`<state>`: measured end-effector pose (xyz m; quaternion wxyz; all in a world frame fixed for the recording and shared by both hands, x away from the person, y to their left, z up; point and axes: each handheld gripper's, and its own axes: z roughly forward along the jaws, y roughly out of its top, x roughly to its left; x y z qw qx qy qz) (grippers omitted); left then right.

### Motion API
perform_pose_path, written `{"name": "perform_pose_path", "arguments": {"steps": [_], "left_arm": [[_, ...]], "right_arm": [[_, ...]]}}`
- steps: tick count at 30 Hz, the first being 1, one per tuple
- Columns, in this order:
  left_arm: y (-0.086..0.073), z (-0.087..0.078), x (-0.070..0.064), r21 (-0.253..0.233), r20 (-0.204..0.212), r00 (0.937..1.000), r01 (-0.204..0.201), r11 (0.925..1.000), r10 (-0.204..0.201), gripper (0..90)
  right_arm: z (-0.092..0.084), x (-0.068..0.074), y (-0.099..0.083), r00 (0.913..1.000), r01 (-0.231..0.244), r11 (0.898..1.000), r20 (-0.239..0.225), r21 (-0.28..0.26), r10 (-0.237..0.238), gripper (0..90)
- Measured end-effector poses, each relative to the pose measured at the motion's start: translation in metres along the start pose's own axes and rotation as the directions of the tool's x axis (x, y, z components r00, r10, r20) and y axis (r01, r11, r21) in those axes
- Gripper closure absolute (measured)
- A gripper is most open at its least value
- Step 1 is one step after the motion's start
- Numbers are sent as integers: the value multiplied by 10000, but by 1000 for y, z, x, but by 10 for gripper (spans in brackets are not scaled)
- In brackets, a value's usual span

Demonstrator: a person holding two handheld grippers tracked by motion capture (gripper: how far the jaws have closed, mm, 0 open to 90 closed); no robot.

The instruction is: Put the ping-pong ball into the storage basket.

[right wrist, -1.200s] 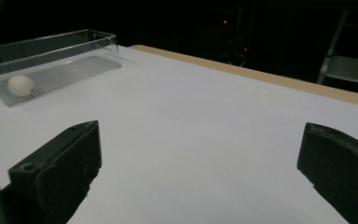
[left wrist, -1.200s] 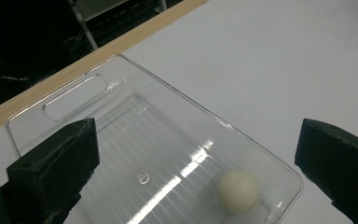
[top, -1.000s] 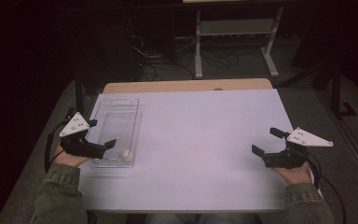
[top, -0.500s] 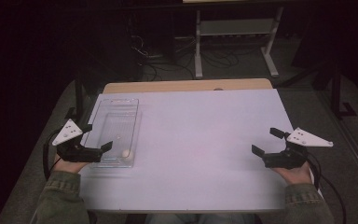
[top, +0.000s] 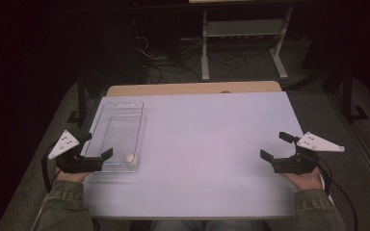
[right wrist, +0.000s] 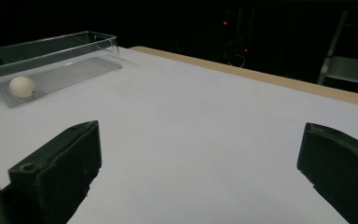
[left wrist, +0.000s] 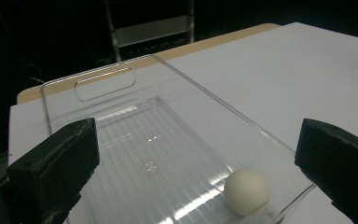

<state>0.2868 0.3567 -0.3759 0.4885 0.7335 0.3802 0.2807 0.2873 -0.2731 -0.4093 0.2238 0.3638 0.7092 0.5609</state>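
A clear plastic tray (top: 118,113) lies along the left side of the white table, and a small white ball (top: 130,158) rests in its near right corner. In the left gripper view the ball (left wrist: 246,192) sits just inside the tray's near wall (left wrist: 289,205). My left gripper (top: 96,147) hovers at the tray's near left end, open and empty, jaws spread wide. At the right side of the table my right gripper (top: 275,146) is open and empty above bare tabletop. From the right gripper view the tray (right wrist: 60,58) and ball (right wrist: 22,87) lie far off at the left.
The white tabletop (top: 212,144) spreads wide between the two grippers, with a tan strip (top: 192,88) along its far edge. Beyond the table a metal shelf frame (top: 243,33) and floor cables (top: 164,62) stand in the dark.
My left gripper has drawn back toward me and leftward, off the tray's near end. The ball stays in the tray's near corner. The right gripper has not moved.
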Motion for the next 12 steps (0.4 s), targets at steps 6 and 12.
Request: {"name": "perform_pose_path", "arguments": {"steps": [6, 12], "left_arm": [[-8, -3, -1, -265, -176, 9998, 64, 9996, -69, 0], [-6, -4, -4, -406, -130, 9999, -73, 9991, 67, 0]], "right_arm": [[0, 0, 0, 10000, -3, 10000, 4, -12, 3, 0], [0, 0, -1, 10000, 21, 10000, -11, 49, -21, 0]]}}
